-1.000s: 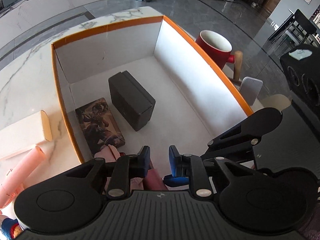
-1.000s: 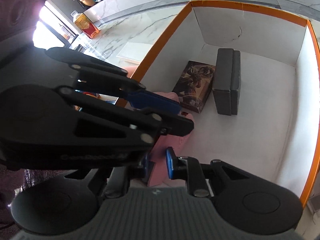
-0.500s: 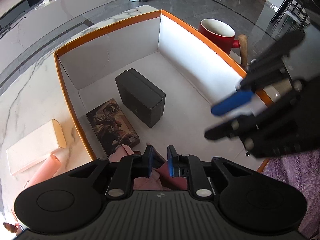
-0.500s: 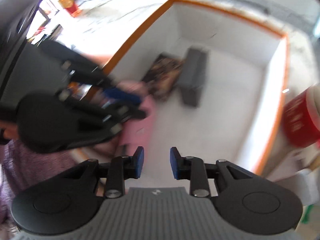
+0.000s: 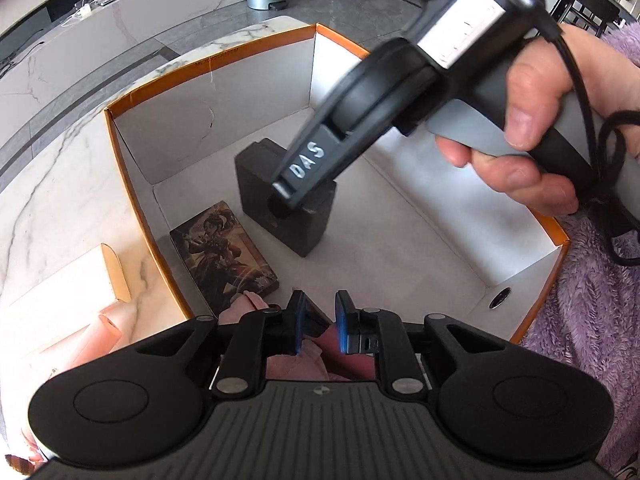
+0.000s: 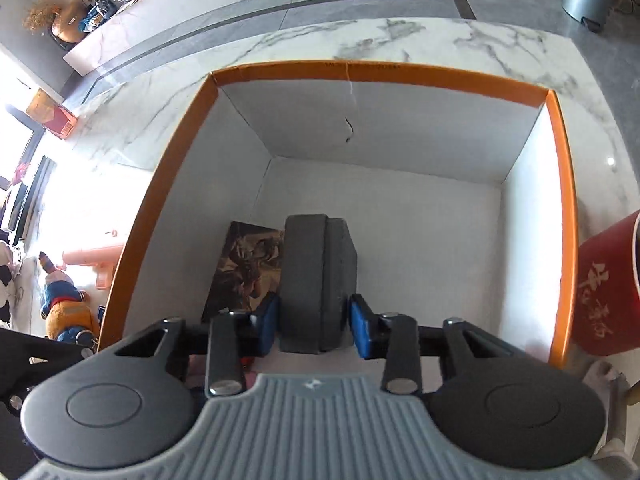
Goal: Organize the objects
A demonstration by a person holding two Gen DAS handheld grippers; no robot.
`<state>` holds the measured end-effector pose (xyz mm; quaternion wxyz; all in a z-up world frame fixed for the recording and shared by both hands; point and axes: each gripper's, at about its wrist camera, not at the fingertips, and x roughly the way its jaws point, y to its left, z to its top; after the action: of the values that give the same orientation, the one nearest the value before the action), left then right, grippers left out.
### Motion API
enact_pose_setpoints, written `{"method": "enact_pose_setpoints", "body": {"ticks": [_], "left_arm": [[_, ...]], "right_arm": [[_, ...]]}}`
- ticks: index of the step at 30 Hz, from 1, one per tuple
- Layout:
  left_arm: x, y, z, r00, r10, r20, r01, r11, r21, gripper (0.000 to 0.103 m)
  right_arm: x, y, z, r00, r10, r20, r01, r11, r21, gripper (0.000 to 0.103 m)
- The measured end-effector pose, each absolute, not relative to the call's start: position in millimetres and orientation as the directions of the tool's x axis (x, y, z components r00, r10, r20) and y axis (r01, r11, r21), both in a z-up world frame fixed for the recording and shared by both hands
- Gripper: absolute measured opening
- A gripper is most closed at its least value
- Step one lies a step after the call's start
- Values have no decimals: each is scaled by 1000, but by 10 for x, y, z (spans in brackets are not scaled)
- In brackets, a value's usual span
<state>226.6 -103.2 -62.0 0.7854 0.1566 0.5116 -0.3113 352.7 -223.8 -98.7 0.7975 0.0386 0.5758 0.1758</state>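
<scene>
Box (image 6: 560, 208), orange-rimmed and white inside, is sitting on the marble table (image 6: 440, 40) and already holding a dark case (image 6: 316, 280) standing beside a flat picture box (image 6: 248, 268). A second ago my right tongs (image 6: 314, 322) were crowding the pink cloth (image 5: 296, 364) next to the left tongs (image 5: 318, 326); now I am swinging them across over the dark case, and their jaws are opening with the case's near end between the pads, not yet pressed. I am keeping the left tongs clenched on the pink cloth at the box's near wall. So the cloth is being left to one hand while I am lining up to shift the case, I judge. My left view is showing the hand (image 5: 540, 128) carrying the right tongs above the case; the right view is showing a red mug (image 6: 612, 292) just outside the box and toys (image 6: 68, 308) on the table.
</scene>
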Motion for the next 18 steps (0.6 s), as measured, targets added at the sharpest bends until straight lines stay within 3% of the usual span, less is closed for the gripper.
{"method": "enact_pose_setpoints", "body": {"ticks": [7,18], "left_arm": [[2253,-1001,-629,288,-344,-894,648,757,-83,21],[2257,-928,-608,277,-375,-885,633,764,-125,21]], "right_arm": [[3100,-2355,-954,208,314,-926,-277,927,252,39],[2576,-2374,-1013,116,391,-913,-259,899,352,38]]}}
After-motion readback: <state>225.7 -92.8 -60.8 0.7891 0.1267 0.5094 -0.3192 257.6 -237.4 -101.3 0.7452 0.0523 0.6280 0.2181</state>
